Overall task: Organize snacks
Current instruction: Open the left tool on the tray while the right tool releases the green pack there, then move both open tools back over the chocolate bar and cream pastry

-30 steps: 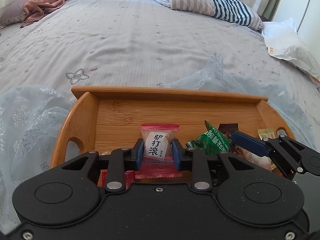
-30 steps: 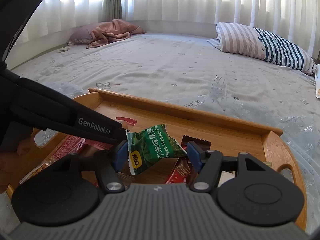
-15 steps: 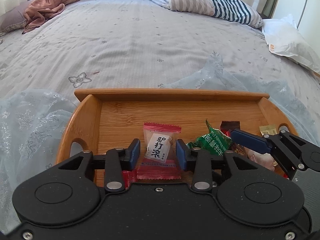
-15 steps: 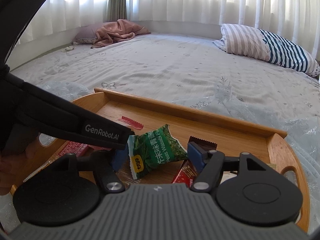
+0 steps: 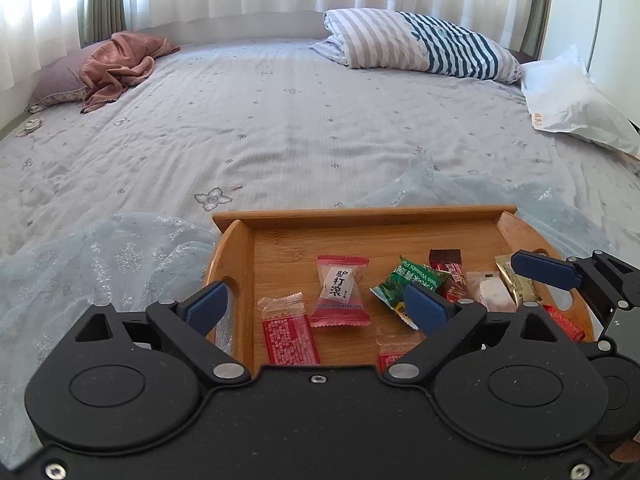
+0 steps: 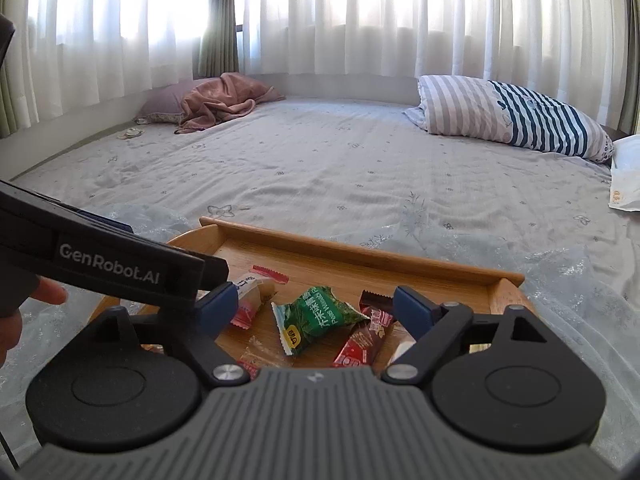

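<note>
A wooden tray [image 5: 280, 248] [image 6: 352, 254] lies on the bed and holds several snack packets. A red-and-white candy packet [image 5: 338, 292] lies left of centre, with a green wasabi-pea packet [image 5: 412, 280] [image 6: 320, 318] to its right. Flat red packets [image 5: 290, 336] lie at the tray's near edge. My left gripper [image 5: 316, 306] is open and empty, raised above the tray. My right gripper [image 6: 314, 308] is open and empty above the green packet; it also shows in the left wrist view [image 5: 546, 274].
The tray rests on a sheer pale-blue cloth [image 5: 100, 256] spread over a grey bed [image 5: 280, 128]. A striped pillow [image 5: 420, 46], a pink blanket [image 5: 120, 62] and a white bag [image 5: 572, 100] lie at the far edges. Curtains [image 6: 360, 20] hang behind.
My left gripper opened, let go of the red-and-white candy packet and drew up and back. My right gripper opened wider, released the green packet onto the tray and rose.
</note>
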Demonstrator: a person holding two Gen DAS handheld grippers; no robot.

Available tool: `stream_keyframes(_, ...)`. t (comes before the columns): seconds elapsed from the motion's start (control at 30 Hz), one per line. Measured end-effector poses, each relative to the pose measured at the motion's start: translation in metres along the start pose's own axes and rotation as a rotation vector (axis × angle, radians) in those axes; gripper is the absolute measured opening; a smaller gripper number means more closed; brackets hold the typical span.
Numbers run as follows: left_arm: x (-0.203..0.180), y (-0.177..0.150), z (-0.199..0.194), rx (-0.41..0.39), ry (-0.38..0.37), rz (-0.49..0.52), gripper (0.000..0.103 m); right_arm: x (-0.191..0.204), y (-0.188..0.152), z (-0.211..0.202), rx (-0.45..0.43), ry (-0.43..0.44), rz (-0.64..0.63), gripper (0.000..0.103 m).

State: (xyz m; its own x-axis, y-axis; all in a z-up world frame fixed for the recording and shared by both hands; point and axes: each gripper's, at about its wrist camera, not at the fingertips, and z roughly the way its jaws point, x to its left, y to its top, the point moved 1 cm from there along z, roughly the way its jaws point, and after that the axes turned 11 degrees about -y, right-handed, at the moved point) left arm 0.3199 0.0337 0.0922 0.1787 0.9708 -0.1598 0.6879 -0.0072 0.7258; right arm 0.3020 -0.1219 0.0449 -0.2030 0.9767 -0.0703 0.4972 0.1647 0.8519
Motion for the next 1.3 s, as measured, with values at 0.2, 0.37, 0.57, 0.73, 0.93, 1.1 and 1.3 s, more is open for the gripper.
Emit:
stream_keyframes(0.2, -0.007, -0.024, -0.036, -0.029, -0.018, -0.013, 0.102, 0.001, -0.017, -0.026, 0.017, -0.021, -0.032, 0.094)
stream_keyframes(0.37, -0.01, -0.048, -0.056, -0.037, -0.007, -0.026, 0.103, 0.004, -0.034, -0.046, 0.007, -0.042, -0.06, 0.099)
stream_keyframes(0.57, -0.013, -0.074, -0.073, -0.033, -0.041, -0.043, 0.103, 0.002, -0.053, -0.066, 0.003, -0.047, -0.052, 0.103)
stream_keyframes(0.73, -0.021, -0.094, -0.086, -0.047, -0.034, -0.029, 0.103, -0.003, -0.067, -0.083, -0.004, -0.043, -0.02, 0.103)
stream_keyframes(0.93, -0.029, -0.114, -0.104, -0.065, -0.052, -0.027, 0.103, -0.008, -0.084, -0.099, -0.007, -0.048, -0.007, 0.103)
stream_keyframes(1.1, -0.031, -0.128, -0.112, -0.061, -0.046, -0.041, 0.103, -0.015, -0.098, -0.11, -0.01, -0.05, 0.028, 0.103)
stream_keyframes(1.3, -0.036, -0.145, -0.111, -0.068, -0.001, -0.02, 0.103, -0.021, -0.113, -0.121, -0.031, -0.071, 0.073, 0.103)
